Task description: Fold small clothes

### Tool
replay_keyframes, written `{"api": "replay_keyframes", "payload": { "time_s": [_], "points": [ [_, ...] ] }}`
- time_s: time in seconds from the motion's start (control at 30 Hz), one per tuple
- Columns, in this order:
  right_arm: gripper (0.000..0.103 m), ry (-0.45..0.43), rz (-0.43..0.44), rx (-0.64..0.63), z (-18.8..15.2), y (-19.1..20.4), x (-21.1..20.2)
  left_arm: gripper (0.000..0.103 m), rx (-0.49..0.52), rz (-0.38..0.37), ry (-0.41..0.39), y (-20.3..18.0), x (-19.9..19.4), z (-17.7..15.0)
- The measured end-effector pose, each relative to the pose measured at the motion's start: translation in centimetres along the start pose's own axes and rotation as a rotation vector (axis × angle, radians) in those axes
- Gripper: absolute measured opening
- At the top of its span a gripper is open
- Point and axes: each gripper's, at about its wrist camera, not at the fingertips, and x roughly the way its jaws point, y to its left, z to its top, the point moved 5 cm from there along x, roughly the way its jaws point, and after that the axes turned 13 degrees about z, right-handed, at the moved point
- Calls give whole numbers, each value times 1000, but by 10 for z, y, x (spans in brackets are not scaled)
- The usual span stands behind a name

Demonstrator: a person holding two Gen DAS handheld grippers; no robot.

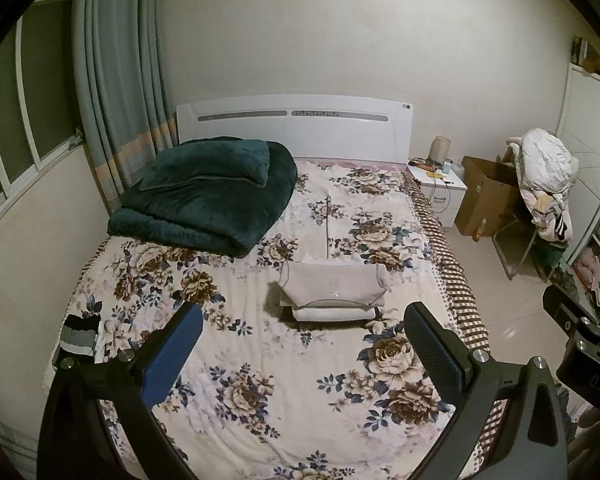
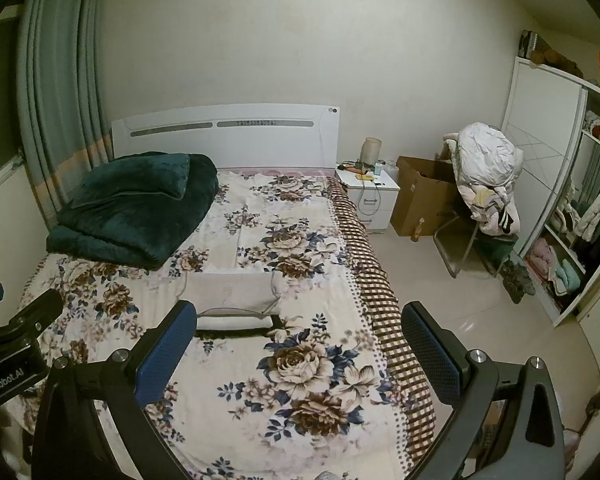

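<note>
A small stack of folded pale grey and white clothes (image 1: 332, 290) lies in the middle of the flowered bed (image 1: 260, 392); it also shows in the right wrist view (image 2: 232, 296). My left gripper (image 1: 304, 352) is open and empty, held above the bed just short of the stack. My right gripper (image 2: 300, 354) is open and empty, held above the bed's right side, with the stack ahead to its left. A dark striped garment (image 1: 78, 338) lies at the bed's left edge.
A folded dark green blanket (image 1: 204, 192) lies at the head of the bed on the left. A white nightstand (image 2: 368, 196), a cardboard box (image 2: 424, 200) and a chair piled with clothes (image 2: 488, 176) stand to the right. An open wardrobe (image 2: 572, 216) is at far right.
</note>
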Motion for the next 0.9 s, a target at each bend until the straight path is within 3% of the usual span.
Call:
{"api": "replay_keyframes", "payload": {
  "time_s": [0.9],
  "points": [
    [103,11,22,0,-12,17,-1,103,2,4,2,-2,-5,2]
  ]
}}
